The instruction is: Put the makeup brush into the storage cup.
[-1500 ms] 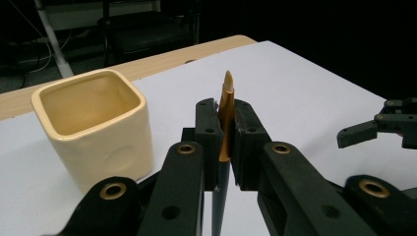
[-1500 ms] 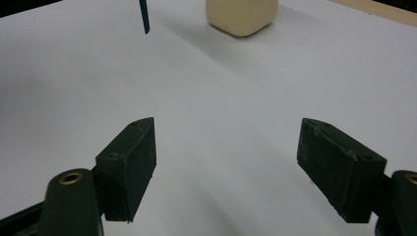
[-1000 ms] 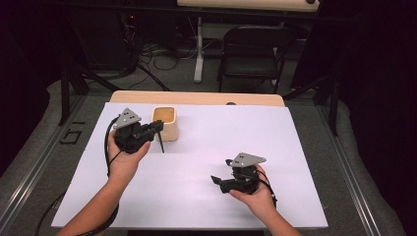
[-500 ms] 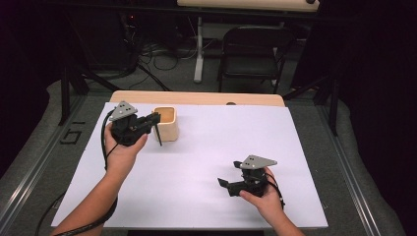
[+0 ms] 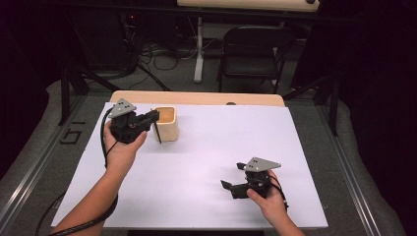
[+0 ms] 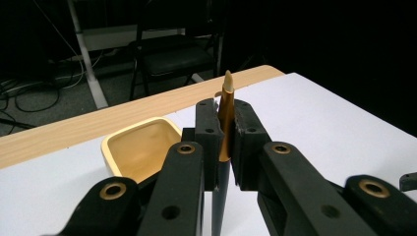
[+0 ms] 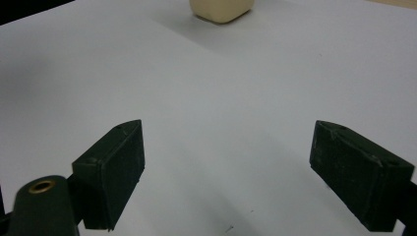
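Holding a thin dark pen (image 6: 224, 123) with a gold part between tightly closed jaws, the left gripper (image 5: 153, 117) hangs just beside the beige cup (image 5: 166, 123). If the grip loosens, the pen may slip and miss the cup. The right gripper (image 5: 231, 184) rests wide open, empty, well apart.

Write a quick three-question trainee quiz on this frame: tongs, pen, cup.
1. True or false: the left tongs are shut on a pen.
2. The right tongs are: A) shut on the cup, B) open with nothing between them, C) shut on paper.
3. Fill in: the cream cup stands on the white sheet just beyond the ____ tongs.

Key: 1 true; 2 B; 3 left.
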Motion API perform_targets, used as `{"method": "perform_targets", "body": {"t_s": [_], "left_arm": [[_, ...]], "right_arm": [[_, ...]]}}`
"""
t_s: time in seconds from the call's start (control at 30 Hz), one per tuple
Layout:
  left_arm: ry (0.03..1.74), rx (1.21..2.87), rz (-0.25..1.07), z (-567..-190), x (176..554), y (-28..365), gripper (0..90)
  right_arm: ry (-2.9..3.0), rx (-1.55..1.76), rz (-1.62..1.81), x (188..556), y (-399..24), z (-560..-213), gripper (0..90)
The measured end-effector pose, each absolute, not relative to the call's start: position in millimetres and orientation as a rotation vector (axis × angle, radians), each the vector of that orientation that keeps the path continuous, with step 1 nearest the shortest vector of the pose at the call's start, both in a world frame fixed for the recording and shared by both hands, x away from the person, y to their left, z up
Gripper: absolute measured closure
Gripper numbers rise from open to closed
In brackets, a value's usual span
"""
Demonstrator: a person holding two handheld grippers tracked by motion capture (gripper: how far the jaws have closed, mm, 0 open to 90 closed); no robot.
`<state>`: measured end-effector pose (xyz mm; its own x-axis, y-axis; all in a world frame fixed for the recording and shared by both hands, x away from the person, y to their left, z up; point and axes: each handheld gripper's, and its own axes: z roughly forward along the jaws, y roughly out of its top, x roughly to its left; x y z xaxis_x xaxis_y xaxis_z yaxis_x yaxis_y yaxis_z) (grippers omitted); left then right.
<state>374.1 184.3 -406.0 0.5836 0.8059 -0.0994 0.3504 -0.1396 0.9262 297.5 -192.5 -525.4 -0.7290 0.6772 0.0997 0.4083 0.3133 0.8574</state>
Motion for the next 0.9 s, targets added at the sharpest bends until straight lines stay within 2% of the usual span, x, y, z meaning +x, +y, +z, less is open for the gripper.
{"method": "perform_targets", "body": {"t_s": [0.9], "left_arm": [[1.005, 1.721, 0.624, -382.8, 409.0, 176.8, 83.7]], "right_arm": [[2.315, 1.003, 1.35, 300.3, -194.8, -533.7, 13.3]]}}
